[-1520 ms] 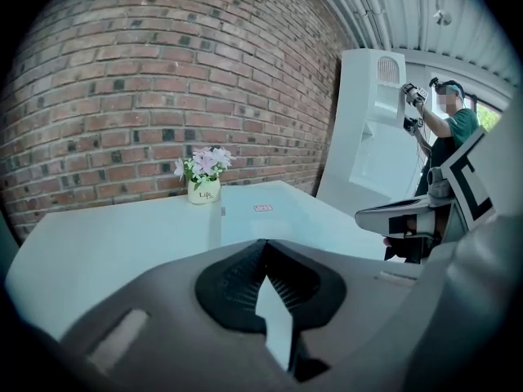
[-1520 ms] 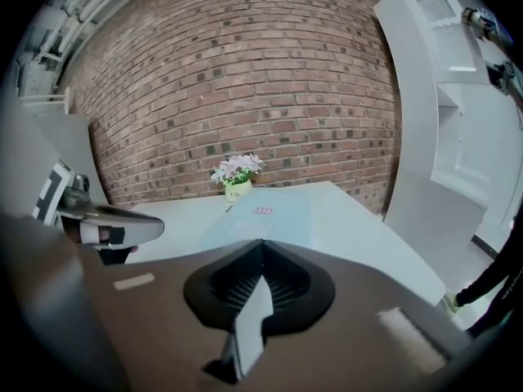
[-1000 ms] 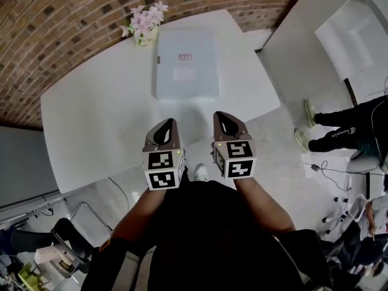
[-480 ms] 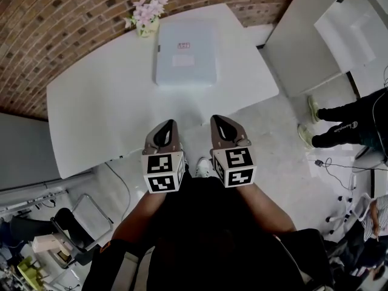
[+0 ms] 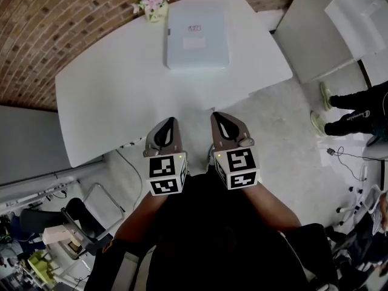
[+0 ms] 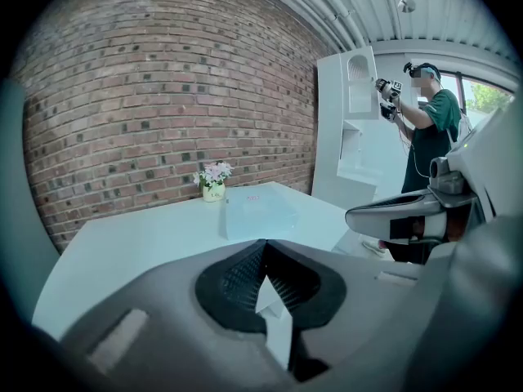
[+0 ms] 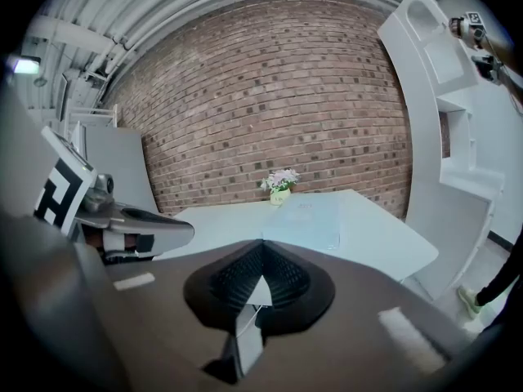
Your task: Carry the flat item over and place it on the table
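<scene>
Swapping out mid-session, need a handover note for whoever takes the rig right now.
Left gripper: jaws shut, nothing in them, held in front of the person by the near edge of the table.
Right gripper: same, jaws shut and empty, beside the left one.
Flat item: lies flat on the far part of the white table, next to the flower pot; neither gripper touches it.
Done: the item appears to be placed on the table.
Left: nothing obvious for this task; perhaps confirm the spot is acceptable.
</scene>
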